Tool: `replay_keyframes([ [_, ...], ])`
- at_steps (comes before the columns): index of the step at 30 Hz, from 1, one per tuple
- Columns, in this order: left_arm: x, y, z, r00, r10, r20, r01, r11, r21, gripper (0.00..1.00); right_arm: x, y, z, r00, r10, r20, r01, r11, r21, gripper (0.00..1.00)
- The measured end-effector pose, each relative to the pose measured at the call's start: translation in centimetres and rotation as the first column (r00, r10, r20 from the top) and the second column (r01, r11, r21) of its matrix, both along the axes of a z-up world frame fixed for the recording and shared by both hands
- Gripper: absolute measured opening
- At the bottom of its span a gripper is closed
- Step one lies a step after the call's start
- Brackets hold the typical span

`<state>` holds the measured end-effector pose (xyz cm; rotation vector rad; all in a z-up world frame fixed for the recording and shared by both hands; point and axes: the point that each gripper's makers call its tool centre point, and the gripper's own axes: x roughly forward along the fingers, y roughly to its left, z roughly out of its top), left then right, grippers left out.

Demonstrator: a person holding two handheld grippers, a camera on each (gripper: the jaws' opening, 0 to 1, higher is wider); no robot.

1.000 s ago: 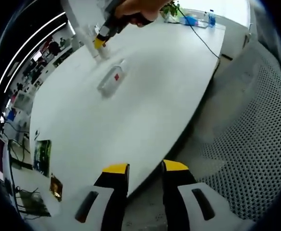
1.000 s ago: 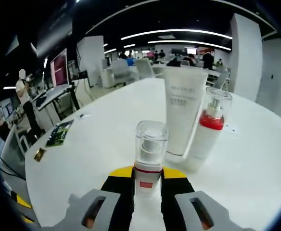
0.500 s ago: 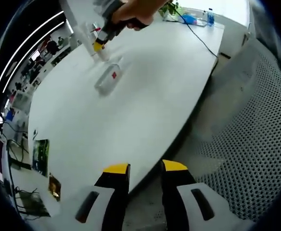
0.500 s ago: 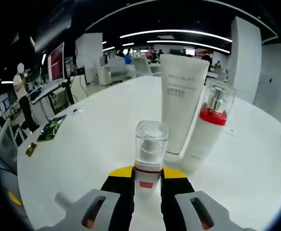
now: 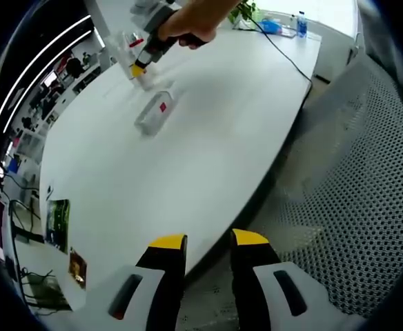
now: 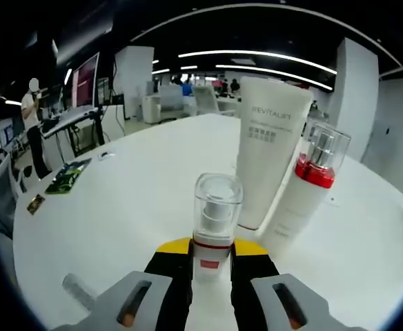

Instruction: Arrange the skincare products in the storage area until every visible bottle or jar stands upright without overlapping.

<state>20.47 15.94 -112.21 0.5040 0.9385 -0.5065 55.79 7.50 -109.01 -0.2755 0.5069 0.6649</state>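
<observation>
In the right gripper view, the right claw (image 6: 210, 248) is clamped on a small clear-capped pump bottle (image 6: 216, 222) with a red band, which stands upright between the yellow-tipped jaws, low over the white tabletop (image 6: 119, 207). Just beyond it stand two more products, both upright: a tall white tube (image 6: 268, 167) printed "REVITALIFT", resting on its cap, and to its right a white pump bottle with a red collar (image 6: 303, 193) under a clear cap. The two stand so close that I cannot tell whether they touch. At the lower left, part of a clear object (image 6: 79, 290) lies on the tabletop near the claw. Cards (image 6: 65, 176) lie at the far left edge of the tabletop.

In the left gripper view, the left claw (image 5: 208, 241) hangs beyond the near edge of the tabletop (image 5: 208, 138), its jaws apart and gripping nothing, with a perforated chair surface (image 5: 353, 207) to the right. Far across the tabletop, a hand (image 5: 188, 21) holds the right claw (image 5: 138, 69) by the standing products. Just nearer, a clear bottle with a red label (image 5: 156, 114) lies on its side, apart from the others.
</observation>
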Motion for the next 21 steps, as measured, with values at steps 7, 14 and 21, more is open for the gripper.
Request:
replay_keyframes([
  [7, -0.1, 0.1, 0.0, 1.000, 0.000, 0.000, 0.000, 1.000, 0.003, 0.25, 1.1, 0.0, 0.0, 0.999, -0.047, 0.000, 0.047, 0.999, 0.002, 0.13],
  [14, 0.0, 0.1, 0.0, 1.000, 0.000, 0.002, 0.000, 1.000, 0.004, 0.25, 2.1, 0.1, 0.0, 0.992, -0.122, -0.022, 0.122, 0.992, -0.012, 0.13],
  [21, 0.0, 0.1, 0.0, 1.000, 0.001, 0.004, -0.001, 1.000, 0.005, 0.25, 3.2, -0.3, 0.0, 0.978, -0.202, -0.046, 0.202, 0.979, -0.004, 0.14],
])
